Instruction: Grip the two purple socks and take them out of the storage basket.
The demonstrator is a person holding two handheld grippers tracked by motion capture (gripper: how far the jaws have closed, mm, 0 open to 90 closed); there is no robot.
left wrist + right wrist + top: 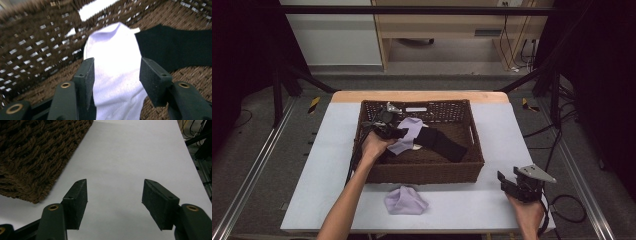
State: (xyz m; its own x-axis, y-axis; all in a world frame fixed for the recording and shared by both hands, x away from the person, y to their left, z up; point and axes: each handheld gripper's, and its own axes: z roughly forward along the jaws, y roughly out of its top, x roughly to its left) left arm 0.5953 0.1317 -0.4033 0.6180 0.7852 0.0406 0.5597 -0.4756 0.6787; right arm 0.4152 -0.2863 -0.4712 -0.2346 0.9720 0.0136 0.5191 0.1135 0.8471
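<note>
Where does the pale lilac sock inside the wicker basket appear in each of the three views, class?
High view: the lilac sock lies left of centre in the basket, by the left gripper.
Left gripper view: centre, between open jaws.
Right gripper view: not in it.
Shared landmark: the wicker basket.

Left hand-held gripper (388,129): forearm extended forward, jaws spread apart. Right hand-held gripper (512,186): held low, jaws spread apart.

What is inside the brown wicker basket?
Inside the basket lie a pale lilac sock and a black sock, with the left gripper at the lilac one. Whatever lies beneath them is covered.
</note>
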